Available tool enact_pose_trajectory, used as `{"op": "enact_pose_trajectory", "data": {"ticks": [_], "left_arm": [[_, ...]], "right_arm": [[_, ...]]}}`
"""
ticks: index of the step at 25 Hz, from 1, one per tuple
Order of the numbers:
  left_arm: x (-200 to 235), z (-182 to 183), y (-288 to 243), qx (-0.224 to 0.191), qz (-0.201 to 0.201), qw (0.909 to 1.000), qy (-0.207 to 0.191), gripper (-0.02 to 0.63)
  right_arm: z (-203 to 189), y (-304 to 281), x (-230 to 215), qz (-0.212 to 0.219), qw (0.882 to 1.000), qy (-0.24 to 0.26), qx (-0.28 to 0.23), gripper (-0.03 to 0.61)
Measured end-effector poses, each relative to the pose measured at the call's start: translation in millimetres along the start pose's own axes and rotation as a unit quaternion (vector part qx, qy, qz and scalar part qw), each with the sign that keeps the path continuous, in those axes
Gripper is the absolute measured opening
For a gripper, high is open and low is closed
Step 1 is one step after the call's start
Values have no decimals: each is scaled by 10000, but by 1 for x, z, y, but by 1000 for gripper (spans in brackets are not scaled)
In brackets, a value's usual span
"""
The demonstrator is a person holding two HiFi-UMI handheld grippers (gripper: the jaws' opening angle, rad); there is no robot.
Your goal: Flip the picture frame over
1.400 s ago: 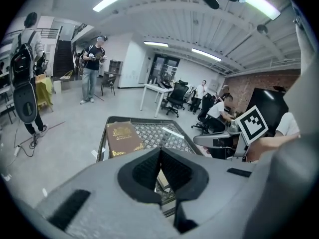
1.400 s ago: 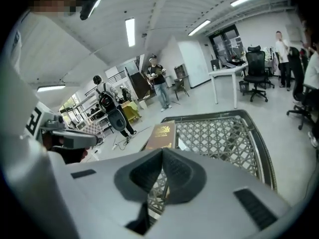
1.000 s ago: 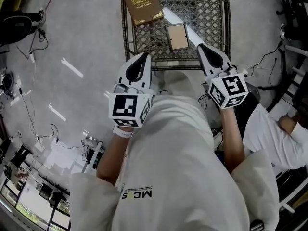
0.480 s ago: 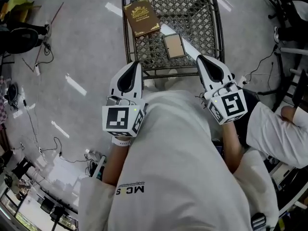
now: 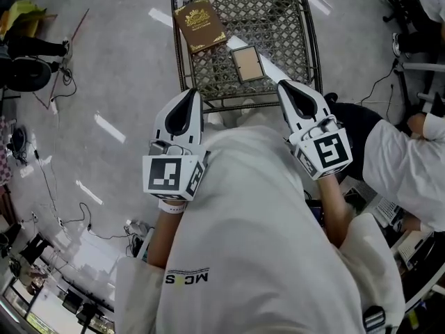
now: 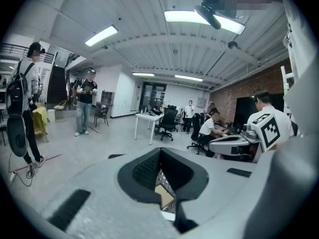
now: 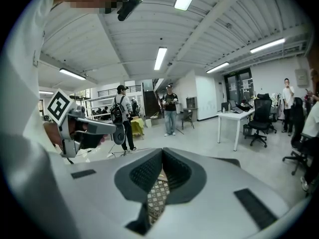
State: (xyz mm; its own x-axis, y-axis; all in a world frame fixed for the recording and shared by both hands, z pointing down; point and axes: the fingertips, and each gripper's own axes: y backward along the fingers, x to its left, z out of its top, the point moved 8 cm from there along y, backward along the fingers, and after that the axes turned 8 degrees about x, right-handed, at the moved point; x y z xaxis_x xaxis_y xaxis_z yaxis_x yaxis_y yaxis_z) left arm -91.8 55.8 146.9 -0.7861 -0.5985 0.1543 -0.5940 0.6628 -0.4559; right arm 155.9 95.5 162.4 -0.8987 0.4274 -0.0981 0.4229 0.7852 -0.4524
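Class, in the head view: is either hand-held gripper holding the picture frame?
No, the picture frame lies on the mesh table, clear of the left hand-held gripper and right hand-held gripper.

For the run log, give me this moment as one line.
left gripper: shut, empty | right gripper: shut, empty | picture frame: flat on mesh table, untouched

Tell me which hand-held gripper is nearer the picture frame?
Right. The right hand-held gripper is just below-right of the picture frame in the head view; the left hand-held gripper is farther off at its lower left. Neither touches it.
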Motion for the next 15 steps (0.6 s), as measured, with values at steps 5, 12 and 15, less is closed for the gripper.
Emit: {"op": "enact_pose_trajectory", "data": {"ticks": [5,12,15], "left_arm": [[-1,-2,3,38,-62,10000,28,21],[-4,-9,3,166,-137,9997,71,21],[-5,-9,0,165,-153,9997,77,21]], "right_arm": [[0,0,1,-22,10000,33,28,18],[0,4,-3,-138,9999,48,56,18],[-3,5,-4,-170,9998,15,73,18]]}}
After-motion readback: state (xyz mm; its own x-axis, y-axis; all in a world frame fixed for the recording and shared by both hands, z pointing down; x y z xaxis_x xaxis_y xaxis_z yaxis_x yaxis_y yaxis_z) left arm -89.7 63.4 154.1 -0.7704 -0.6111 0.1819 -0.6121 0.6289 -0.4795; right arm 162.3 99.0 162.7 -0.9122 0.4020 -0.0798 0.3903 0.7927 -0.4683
